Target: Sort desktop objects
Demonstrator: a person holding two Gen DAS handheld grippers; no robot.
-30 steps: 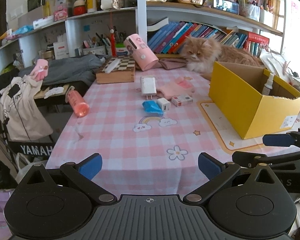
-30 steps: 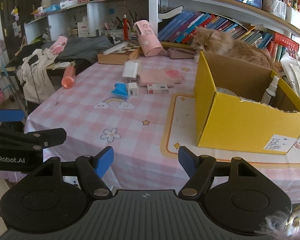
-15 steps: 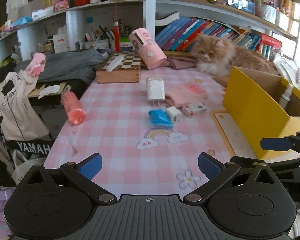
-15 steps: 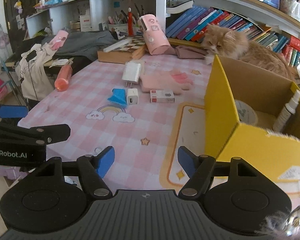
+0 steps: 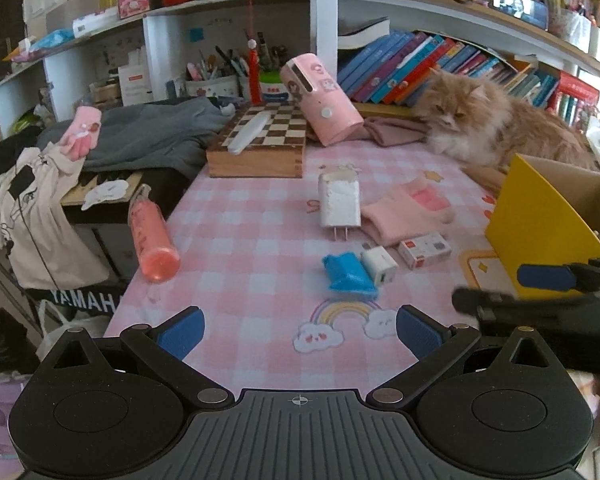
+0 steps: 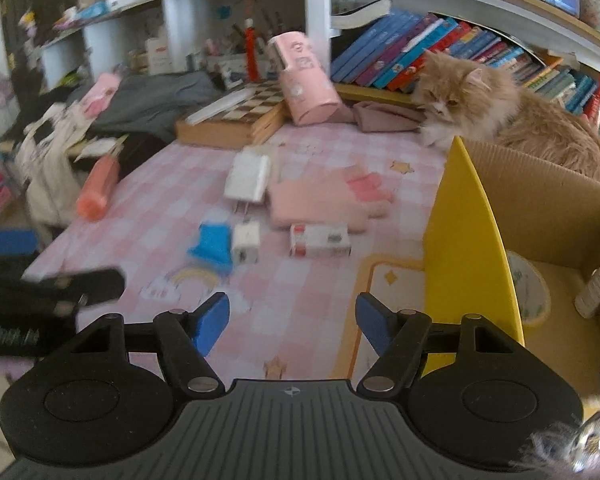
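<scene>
On the pink checked tablecloth lie a large white charger [image 5: 339, 204] [image 6: 249, 180], a small white plug cube [image 5: 379, 266] [image 6: 245, 242], a blue packet [image 5: 349, 272] [image 6: 212, 247], a small red-and-white box [image 5: 425, 250] [image 6: 319, 240], pink gloves [image 5: 406, 212] [image 6: 324, 200] and an orange bottle [image 5: 153, 240] [image 6: 98, 186]. A yellow cardboard box [image 5: 540, 220] [image 6: 472, 248] stands at the right, holding a white spray bottle [image 6: 598, 284]. My left gripper [image 5: 299, 332] is open and empty, short of the blue packet. My right gripper [image 6: 293, 322] is open and empty beside the box's left wall.
A long-haired orange cat [image 5: 492, 128] [image 6: 500, 108] lies at the table's far edge behind the box. A wooden chessboard case [image 5: 260, 148] and a pink cylindrical case [image 5: 322, 100] sit at the back. Shelves of books rise behind; clothes pile up at the left.
Both grippers have moved forward over the table toward the small items; the objects and the yellow box now look closer. Jaws of both stay at the same width.
</scene>
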